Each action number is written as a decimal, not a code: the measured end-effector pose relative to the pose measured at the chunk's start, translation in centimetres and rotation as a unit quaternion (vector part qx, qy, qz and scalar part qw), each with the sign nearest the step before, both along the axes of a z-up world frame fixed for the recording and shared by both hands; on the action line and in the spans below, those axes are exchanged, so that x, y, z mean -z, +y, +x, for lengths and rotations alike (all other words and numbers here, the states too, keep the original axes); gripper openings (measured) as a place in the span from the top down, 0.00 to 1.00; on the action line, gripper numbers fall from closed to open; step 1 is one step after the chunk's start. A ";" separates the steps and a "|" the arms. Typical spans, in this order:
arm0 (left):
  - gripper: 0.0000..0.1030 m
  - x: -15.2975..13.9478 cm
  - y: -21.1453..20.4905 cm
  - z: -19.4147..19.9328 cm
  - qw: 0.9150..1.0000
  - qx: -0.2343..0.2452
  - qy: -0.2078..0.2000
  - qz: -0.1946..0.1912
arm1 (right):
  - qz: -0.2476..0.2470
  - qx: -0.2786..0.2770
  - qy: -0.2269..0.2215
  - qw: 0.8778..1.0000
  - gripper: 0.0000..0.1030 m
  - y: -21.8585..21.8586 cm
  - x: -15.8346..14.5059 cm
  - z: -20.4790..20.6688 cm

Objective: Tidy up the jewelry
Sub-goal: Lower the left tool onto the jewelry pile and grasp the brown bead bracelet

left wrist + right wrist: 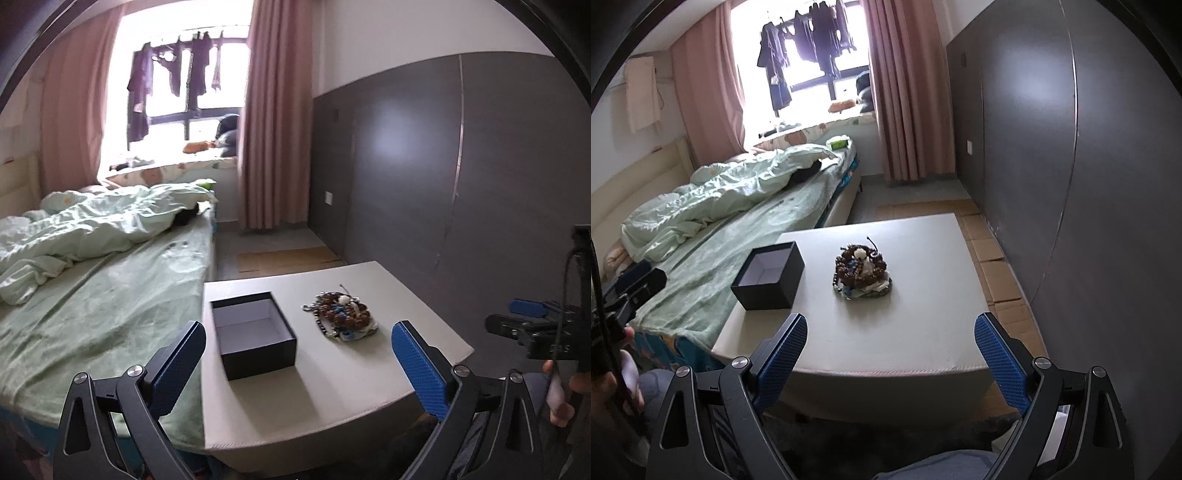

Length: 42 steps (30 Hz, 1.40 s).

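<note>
Black open box (255, 334) beside bead jewelry pile (341, 319), seemingly bracelets, both claws (299, 369) (890, 363) apart, empty

Bare counter (886, 332) across lower centre of right wrist view: open approach. Obstacles: open black box (768, 275) at left-centre of frame; jewelry pile (861, 271) at centre, apart from box, passable gap between. Bed (738, 236) abutting counter at left. Grey wall panel (1089, 184) close at right.
</note>
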<state>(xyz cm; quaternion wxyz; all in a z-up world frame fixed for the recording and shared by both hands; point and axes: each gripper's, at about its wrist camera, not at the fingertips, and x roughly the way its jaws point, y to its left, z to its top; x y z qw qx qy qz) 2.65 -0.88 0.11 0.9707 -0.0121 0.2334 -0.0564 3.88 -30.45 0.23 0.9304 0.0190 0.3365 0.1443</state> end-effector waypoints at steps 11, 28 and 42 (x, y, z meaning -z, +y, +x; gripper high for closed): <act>0.02 0.1 -0.9 7.5 0.997 0.053 0.052 -0.027 | 0.011 -0.013 0.067 0.998 0.09 0.3 1.7 6.6; 0.33 3.3 -2.7 19.2 0.971 0.100 0.209 -0.059 | 0.034 -0.011 0.022 0.999 0.00 0.5 0.8 15.5; 0.52 8.8 -4.6 25.4 0.941 0.087 0.320 -0.070 | 0.112 -0.008 0.131 0.985 0.00 -0.7 4.5 21.3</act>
